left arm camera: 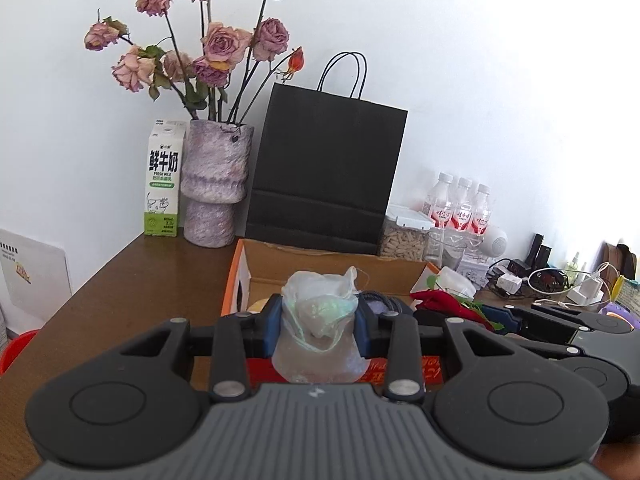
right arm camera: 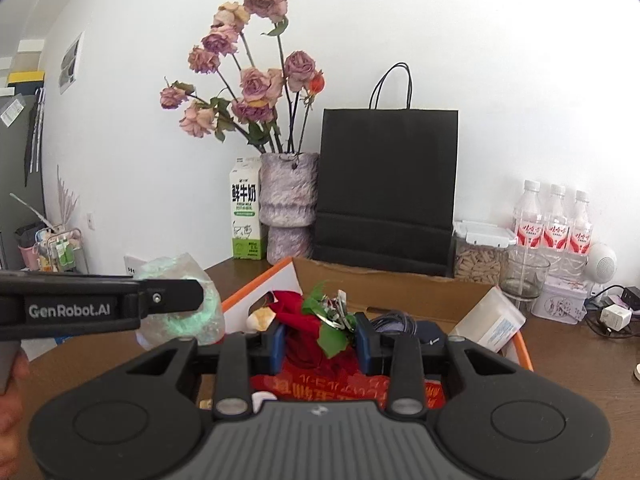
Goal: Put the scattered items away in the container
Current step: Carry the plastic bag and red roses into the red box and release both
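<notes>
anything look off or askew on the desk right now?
Only the pink roses in the mottled purple vase: they look dried, heads drooping. Otherwise no spills; the black paper bag and green-and-white milk carton stand upright. Both grippers hold items over the open cardboard box.

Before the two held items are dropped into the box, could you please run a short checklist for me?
1. Left gripper grips the clear plastic bag: ok.
2. Right gripper grips the red artificial flower: ok.
3. Cardboard box is open at the top: ok.
4. Free room in the box: cannot tell; a cable and a red packet already lie inside.
5. The grippers are apart from each other: ok.
6. Vase and black paper bag stand behind the box, out of the way: ok.
</notes>
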A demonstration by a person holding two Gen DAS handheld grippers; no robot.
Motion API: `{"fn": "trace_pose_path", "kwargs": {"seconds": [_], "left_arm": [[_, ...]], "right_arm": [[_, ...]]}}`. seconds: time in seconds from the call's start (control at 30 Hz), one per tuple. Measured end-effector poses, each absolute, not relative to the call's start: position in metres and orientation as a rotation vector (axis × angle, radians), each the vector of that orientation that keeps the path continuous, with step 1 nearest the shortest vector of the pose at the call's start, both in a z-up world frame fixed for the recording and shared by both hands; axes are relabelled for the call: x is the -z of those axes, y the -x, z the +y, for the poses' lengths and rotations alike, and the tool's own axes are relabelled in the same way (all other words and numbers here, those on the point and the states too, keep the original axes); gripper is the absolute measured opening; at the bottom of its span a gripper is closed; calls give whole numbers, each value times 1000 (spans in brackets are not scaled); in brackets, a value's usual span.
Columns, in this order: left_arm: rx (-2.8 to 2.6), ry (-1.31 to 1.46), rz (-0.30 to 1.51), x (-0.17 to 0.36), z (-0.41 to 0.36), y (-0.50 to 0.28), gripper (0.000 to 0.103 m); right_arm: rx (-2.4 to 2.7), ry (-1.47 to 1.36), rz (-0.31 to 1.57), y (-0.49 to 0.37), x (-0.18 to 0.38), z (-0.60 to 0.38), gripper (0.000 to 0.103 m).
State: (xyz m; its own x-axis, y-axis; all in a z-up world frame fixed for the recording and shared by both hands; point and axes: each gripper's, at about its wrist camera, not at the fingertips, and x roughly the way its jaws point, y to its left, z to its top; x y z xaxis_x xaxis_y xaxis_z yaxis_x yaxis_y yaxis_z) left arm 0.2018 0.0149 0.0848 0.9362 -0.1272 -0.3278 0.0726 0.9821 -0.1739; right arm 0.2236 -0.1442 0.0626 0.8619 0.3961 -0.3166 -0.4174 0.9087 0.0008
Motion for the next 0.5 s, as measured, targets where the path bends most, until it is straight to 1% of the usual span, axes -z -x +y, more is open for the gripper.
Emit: {"fn": "trace_pose_path", "kwargs": {"seconds": [0.27, 0.5], "left_arm": [[119, 161, 287, -103, -8, -254, 36], [121, 192, 287, -98, -14, -301, 36]], "right_arm": [[-398, 23, 265, -270, -80, -154, 33], [-370, -9, 272, -319, -73, -161, 33]]}}
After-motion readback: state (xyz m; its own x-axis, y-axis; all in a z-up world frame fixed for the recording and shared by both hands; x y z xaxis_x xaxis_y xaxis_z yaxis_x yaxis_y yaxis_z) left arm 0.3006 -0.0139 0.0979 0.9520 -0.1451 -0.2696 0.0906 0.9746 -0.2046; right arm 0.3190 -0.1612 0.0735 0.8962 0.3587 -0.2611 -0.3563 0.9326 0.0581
